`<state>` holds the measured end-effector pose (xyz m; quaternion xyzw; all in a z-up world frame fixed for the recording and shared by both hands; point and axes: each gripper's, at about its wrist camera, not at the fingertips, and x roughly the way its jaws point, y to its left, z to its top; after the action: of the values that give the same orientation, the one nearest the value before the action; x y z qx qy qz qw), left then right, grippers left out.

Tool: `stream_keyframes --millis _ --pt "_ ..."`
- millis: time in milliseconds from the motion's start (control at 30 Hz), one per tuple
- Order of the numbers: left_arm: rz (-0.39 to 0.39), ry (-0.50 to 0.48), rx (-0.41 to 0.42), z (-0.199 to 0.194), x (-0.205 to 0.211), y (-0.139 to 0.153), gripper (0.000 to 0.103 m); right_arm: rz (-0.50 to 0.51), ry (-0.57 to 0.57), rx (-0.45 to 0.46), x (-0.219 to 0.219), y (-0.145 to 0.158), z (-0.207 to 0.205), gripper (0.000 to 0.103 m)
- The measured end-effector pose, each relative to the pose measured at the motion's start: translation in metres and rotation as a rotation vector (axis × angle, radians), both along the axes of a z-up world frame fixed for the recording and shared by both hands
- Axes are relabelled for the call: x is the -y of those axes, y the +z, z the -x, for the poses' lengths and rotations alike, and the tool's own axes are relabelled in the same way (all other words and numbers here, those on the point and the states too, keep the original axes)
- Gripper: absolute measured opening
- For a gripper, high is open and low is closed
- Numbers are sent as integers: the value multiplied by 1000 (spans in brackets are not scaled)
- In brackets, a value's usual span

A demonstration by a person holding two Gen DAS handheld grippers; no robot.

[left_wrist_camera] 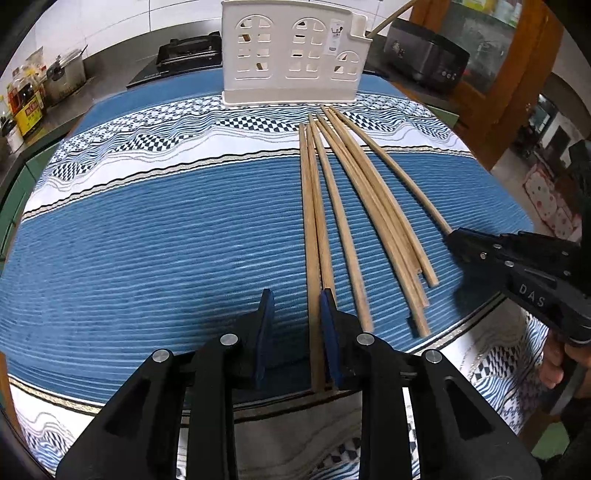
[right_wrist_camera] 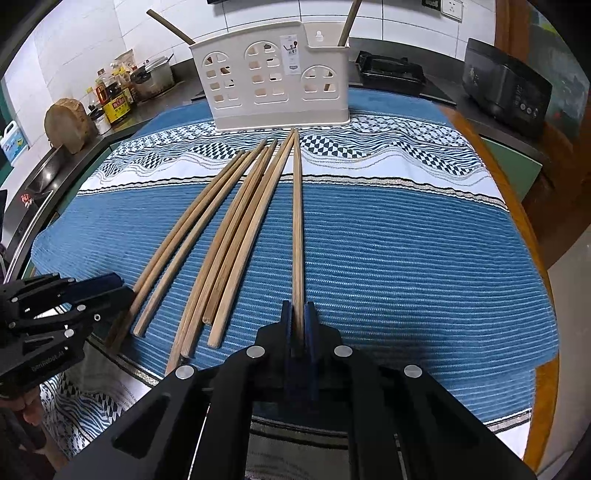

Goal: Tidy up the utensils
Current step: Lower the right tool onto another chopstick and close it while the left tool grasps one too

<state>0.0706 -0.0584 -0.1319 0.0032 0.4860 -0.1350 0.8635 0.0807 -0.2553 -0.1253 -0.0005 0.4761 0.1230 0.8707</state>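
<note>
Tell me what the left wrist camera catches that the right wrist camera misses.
Only the left wrist view shows the left hand-held gripper from behind, jaws apart around the leftmost chopstick. Only the right wrist view shows the right hand-held gripper shut on a single chopstick, plus a wooden block. Both show the white utensil holder and the blue striped cloth.

Seven wooden chopsticks (right_wrist_camera: pixel 255 225) flat on one blue-and-white cloth (right_wrist_camera: pixel 406 258); two more sticks (right_wrist_camera: pixel 349 22) upright in one white holder (right_wrist_camera: pixel 277 85); two grippers (right_wrist_camera: pixel 297 314) over them.
</note>
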Motion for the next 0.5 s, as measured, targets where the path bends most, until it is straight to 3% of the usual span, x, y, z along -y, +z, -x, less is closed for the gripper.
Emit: stream_keyframes --millis 267,500 --pt "-38 42 23 5 4 -3 13 -6 -2 -4 1 -1 1 7" --pt "-33 45 38 5 3 -4 12 -11 -9 -3 0 -5 -2 7"
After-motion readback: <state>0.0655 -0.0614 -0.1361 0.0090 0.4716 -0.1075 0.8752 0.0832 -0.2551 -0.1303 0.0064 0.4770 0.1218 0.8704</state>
